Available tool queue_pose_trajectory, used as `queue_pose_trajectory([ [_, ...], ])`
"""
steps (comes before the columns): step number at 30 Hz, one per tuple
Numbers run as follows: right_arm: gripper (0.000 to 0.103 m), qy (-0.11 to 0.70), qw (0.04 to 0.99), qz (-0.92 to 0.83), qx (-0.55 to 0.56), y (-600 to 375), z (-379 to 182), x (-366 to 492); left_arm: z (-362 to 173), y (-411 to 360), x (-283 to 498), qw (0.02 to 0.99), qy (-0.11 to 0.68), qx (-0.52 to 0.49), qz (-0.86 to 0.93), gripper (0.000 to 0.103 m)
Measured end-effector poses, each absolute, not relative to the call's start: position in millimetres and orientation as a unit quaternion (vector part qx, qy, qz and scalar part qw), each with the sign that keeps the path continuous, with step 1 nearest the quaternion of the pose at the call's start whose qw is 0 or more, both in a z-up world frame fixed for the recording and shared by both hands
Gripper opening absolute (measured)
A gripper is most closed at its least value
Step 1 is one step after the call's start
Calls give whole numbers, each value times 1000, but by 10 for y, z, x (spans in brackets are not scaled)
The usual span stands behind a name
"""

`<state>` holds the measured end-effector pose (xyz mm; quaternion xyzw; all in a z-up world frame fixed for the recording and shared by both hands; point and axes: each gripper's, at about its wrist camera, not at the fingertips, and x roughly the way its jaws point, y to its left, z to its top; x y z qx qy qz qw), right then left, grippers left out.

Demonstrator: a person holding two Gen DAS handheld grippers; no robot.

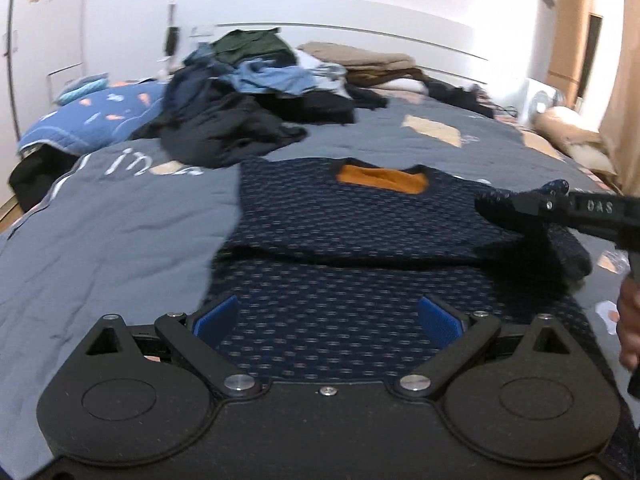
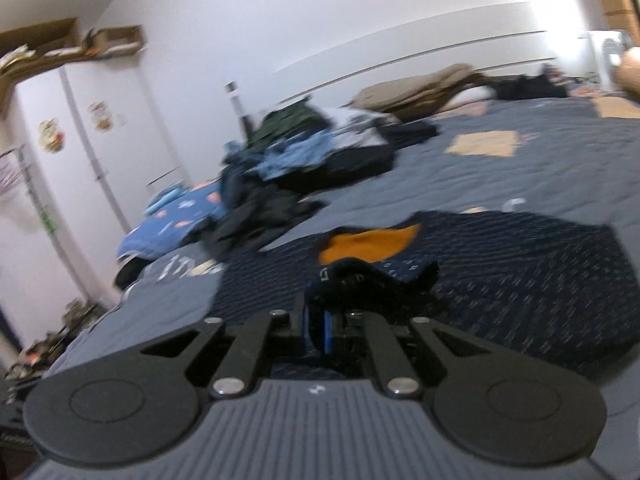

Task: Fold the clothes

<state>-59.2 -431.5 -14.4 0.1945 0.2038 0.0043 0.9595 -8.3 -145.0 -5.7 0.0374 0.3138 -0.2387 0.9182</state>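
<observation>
- A dark blue patterned sweater (image 1: 340, 216) lies flat on the grey bed cover (image 1: 100, 240), neck turned to the far side, its orange lining (image 1: 380, 178) showing in the neck opening.
- A fold edge runs across its middle in the left wrist view, with the upper layer lying over the near part.
- The right tool (image 1: 516, 204) comes in from the right, over the sweater's right shoulder, its jaws pressed together and pinching a bunch of the sweater's fabric.
- In the right wrist view that pinched fabric (image 2: 384, 276) bulges out just beyond the closed blue pads (image 2: 326, 330), raised above the rest of the garment.
- The right tool points slightly downward and towards the left across the sweater; a hand (image 1: 630, 320) shows at the right edge, below its handle.
- The left tool (image 1: 326, 320) hangs over the near part of the sweater, jaws spread wide, blue pads (image 1: 216, 318) to either side with only patterned fabric seen between them; whether they touch it I cannot tell.
- It tilts down towards the bed, aimed at the far side.
- Beyond the sweater, far left of centre, sits a loose pile of clothes (image 1: 248, 100) in dark, blue and green.
- Folded tan cloth (image 1: 360, 58) lies further right against the white headboard (image 1: 400, 28).
- A blue pillow (image 1: 92, 116) rests at the far left of the bed.
</observation>
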Motion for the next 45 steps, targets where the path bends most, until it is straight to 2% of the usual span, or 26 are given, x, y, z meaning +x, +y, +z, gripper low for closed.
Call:
queue_pose_trajectory([
  [6,15,271,948,44,161,-3874,-386,-409,-64,-1342,-51,918,320,36,-231,97],
  [10,27,299,944,63,128,-3708,-418,-497,-58,-1292,-42,919,323,29,-227,97],
  [13,41,288,950,66,101,-3666,-330,-594,-96,-1317,18,917,327,26,-226,97],
  [14,43,285,952,69,91,-3652,-317,-619,-111,-1333,23,916,329,27,-226,97],
  [17,44,290,951,82,76,-3677,-319,-672,-164,-1380,42,914,335,34,-225,97],
  [23,44,306,938,88,137,-3990,-343,-694,-265,-1404,139,908,347,24,-232,97],
  [30,48,295,935,58,189,-4331,-364,-813,-439,-1493,287,882,363,-55,-296,97],
  [33,52,280,937,59,199,-4413,-349,-857,-519,-1557,340,875,366,-73,-309,93],
  [36,59,262,940,58,210,-4502,-315,-891,-579,-1672,363,879,361,-47,-309,72],
  [37,61,257,941,56,213,-4529,-306,-902,-597,-1715,374,879,360,-37,-312,70],
  [45,68,237,941,44,237,-4721,-229,-941,-744,-1973,644,863,389,-54,-317,70],
])
